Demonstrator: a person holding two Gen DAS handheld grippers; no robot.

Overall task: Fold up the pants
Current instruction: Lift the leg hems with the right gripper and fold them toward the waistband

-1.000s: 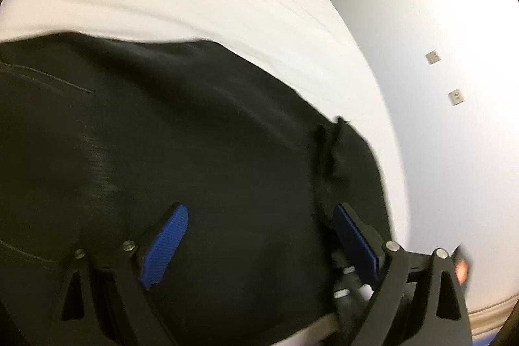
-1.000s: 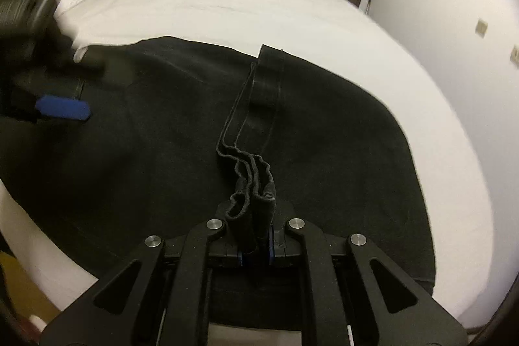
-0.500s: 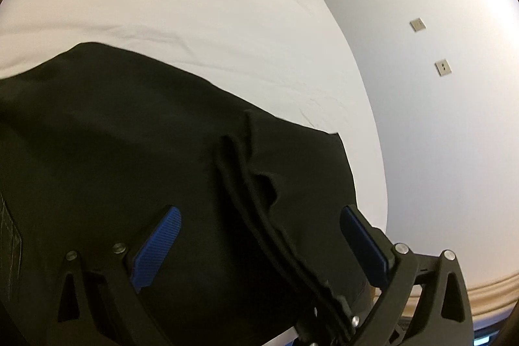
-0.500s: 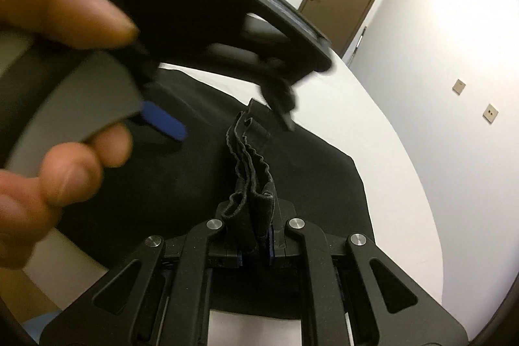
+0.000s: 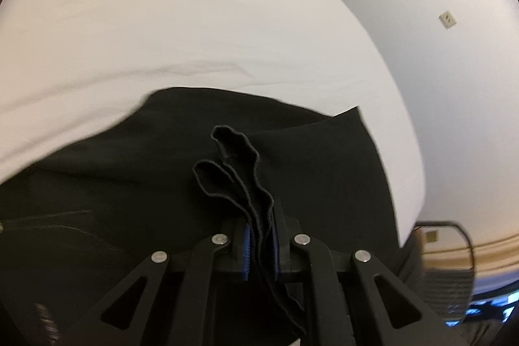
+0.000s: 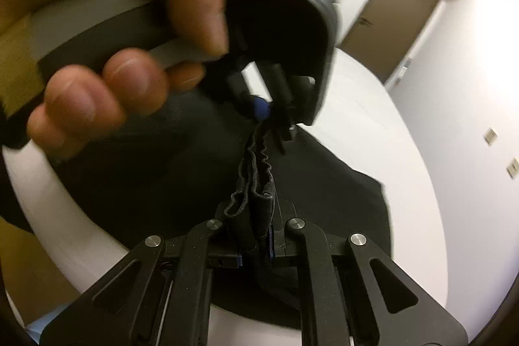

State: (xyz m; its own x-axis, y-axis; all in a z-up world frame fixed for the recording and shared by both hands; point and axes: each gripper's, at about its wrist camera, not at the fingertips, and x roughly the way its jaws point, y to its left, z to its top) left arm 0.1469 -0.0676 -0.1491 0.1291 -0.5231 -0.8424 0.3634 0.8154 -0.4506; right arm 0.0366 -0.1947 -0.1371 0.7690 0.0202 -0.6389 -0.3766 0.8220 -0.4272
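Left wrist: left tool (image 5: 261, 248) clamps pants (image 5: 324, 184) hem.

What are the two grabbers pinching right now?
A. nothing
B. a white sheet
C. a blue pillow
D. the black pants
D. In each wrist view, bunched edges of the black pants sit squeezed between shut fingers: the left gripper and the right gripper, above the white bed.

We viewed downward, close, along each gripper's fingers; both views shared the black pants (image 5: 324, 184) (image 6: 324, 193) on the bed (image 5: 194, 38).
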